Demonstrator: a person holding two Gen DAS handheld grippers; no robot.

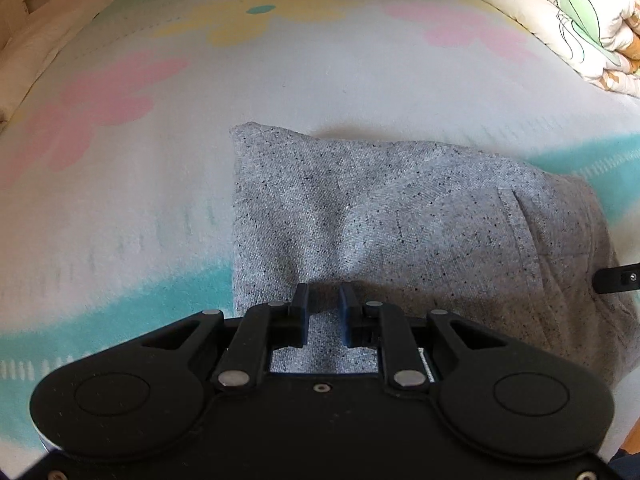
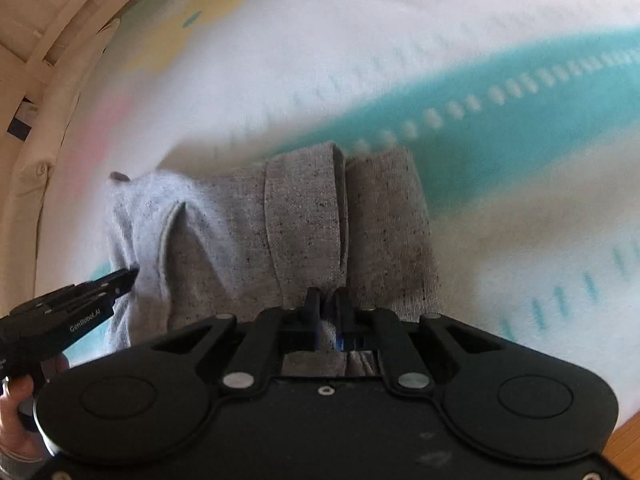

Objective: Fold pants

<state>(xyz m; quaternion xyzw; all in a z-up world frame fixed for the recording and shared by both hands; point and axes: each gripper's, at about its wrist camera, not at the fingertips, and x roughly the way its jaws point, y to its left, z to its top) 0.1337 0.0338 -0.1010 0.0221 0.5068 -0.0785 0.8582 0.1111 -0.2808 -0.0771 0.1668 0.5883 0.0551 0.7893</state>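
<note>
Grey speckled pants (image 1: 400,216) lie folded into a compact bundle on the bed; in the right wrist view the pants (image 2: 280,232) show their cuffs stacked at the right. My left gripper (image 1: 325,300) is shut on the pants' near edge, with grey cloth between its blue pads. My right gripper (image 2: 327,304) is shut on the near edge at the cuff end. The left gripper (image 2: 120,280) also shows in the right wrist view, at the bundle's left end. The right gripper's tip (image 1: 616,278) shows at the right edge of the left wrist view.
The bed sheet (image 1: 200,120) is white with pink and yellow flowers and teal bands. A folded floral quilt (image 1: 560,20) lies at the far right. A cream pillow (image 1: 44,48) and a wooden headboard (image 2: 48,24) are at the far left.
</note>
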